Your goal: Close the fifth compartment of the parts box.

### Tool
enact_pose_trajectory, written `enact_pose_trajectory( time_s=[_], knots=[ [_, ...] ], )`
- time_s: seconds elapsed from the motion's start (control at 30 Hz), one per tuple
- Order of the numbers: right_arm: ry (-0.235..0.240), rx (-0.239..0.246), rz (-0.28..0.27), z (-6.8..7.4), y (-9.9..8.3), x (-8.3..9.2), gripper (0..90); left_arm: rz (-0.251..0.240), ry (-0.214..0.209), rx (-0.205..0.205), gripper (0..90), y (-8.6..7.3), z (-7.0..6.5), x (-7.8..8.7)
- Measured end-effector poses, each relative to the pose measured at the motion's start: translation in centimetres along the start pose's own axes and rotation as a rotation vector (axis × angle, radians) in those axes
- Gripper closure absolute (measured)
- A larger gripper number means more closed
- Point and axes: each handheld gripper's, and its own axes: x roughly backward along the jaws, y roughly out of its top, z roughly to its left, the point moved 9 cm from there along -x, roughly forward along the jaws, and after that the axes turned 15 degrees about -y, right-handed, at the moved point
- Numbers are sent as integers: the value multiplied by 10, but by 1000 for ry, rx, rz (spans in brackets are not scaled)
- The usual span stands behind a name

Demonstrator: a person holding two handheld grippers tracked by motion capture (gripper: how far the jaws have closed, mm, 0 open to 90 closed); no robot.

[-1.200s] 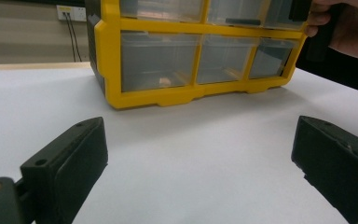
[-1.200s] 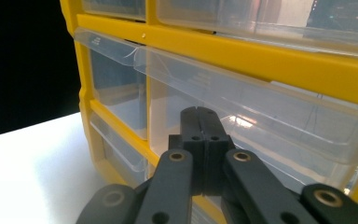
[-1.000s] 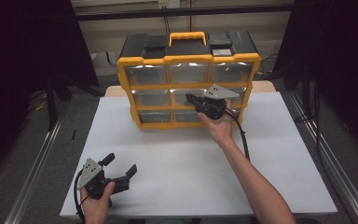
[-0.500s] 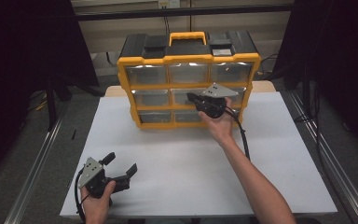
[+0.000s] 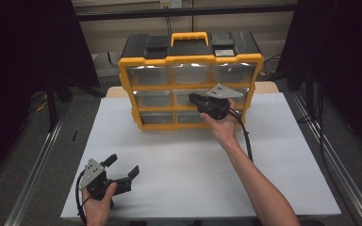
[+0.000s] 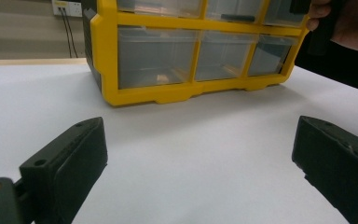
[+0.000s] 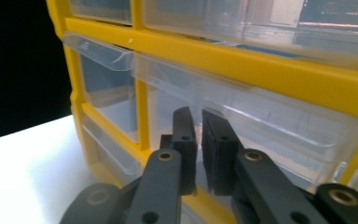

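Observation:
A yellow and black drawer organizer (image 5: 191, 60) with clear drawers stands at the back of the white table (image 5: 283, 155). My right gripper (image 5: 193, 98) is held against the front of its middle row, at the centre drawer (image 7: 261, 126). The right gripper (image 7: 199, 117) has just been opening its jaws; they stand a narrow slit apart and I see nothing between them. My left gripper (image 5: 122, 165) rests low near the table's front left, open wide and holding nothing. In the left gripper view the left gripper (image 6: 198, 127) faces the organizer (image 6: 107, 70) across bare table.
The organizer has a yellow carry handle (image 5: 189, 36) on top. The table's front edge (image 5: 193, 217) lies close to the left hand. Metal rails (image 5: 35, 174) run along both sides of the table. The right gripper's cable (image 5: 246, 139) trails along the forearm.

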Motion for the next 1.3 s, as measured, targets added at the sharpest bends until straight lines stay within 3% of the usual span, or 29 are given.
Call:
enact_pose_trajectory(
  time_s=[0.1, 0.2, 0.37, 0.53, 0.67, 0.77, 1.2, 1.23, 1.3],
  knots=[
    [1, -11, 6, 3, -4, 2, 745, -7, -4, 15, 34, 0, 0, 0],
    [-8, -55, 4, 3, -6, 6, 622, 5, -4, 2, 34, 0, -1, -2],
    [-4, -39, 22, 8, -13, 15, 451, 9, -6, 1, 34, 0, -1, -4],
    [-43, -21, 20, 6, -15, 22, 296, -1, 6, -7, 34, 1, -2, -4],
    [-62, -39, 24, 2, -15, 29, 164, 5, 15, -9, 34, 0, -1, -3],
    [-93, -45, 46, -2, -19, 34, 17, 2, 26, -9, 34, 0, 0, -2],
    [-129, -75, 72, -11, -33, 52, 0, -24, 30, -7, 34, 4, 0, -1],
    [-133, -70, 74, -10, -34, 53, 3, -27, 29, -3, 34, 4, 0, -1],
    [-184, -23, 68, -12, -36, 57, 0, -23, 31, -3, 34, 3, 1, 0]
  ],
)
